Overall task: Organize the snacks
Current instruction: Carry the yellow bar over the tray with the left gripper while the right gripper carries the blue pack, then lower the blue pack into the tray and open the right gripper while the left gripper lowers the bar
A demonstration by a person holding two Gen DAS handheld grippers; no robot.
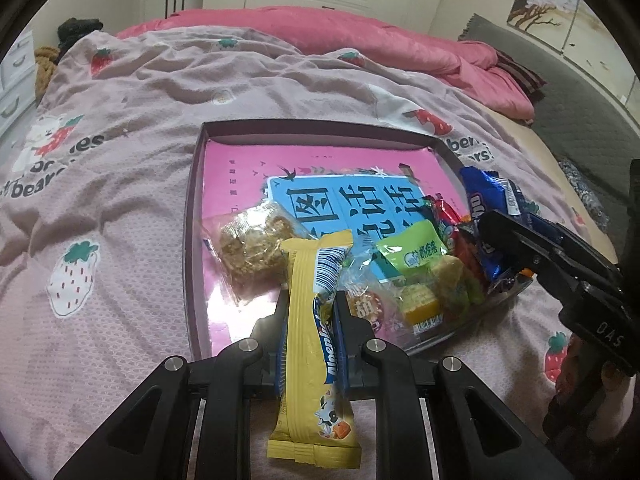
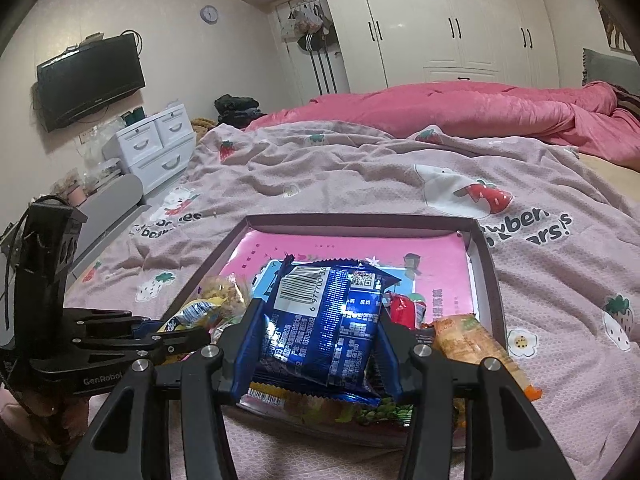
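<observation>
A shallow box tray with a pink printed floor lies on the bed and holds a pile of wrapped snacks at its near end. My left gripper is shut on a long yellow candy bar, held lengthwise over the tray's near rim. Beyond it lie a clear pack of brown crisp cake and a green packet. My right gripper is shut on a blue foil snack pack, barcode up, above the pile. The left gripper shows at the left of the right wrist view.
The pink strawberry-print blanket surrounds the tray, with a pink quilt behind. An orange packet hangs over the tray's near right rim. White drawers and a wall TV stand off the bed's left side.
</observation>
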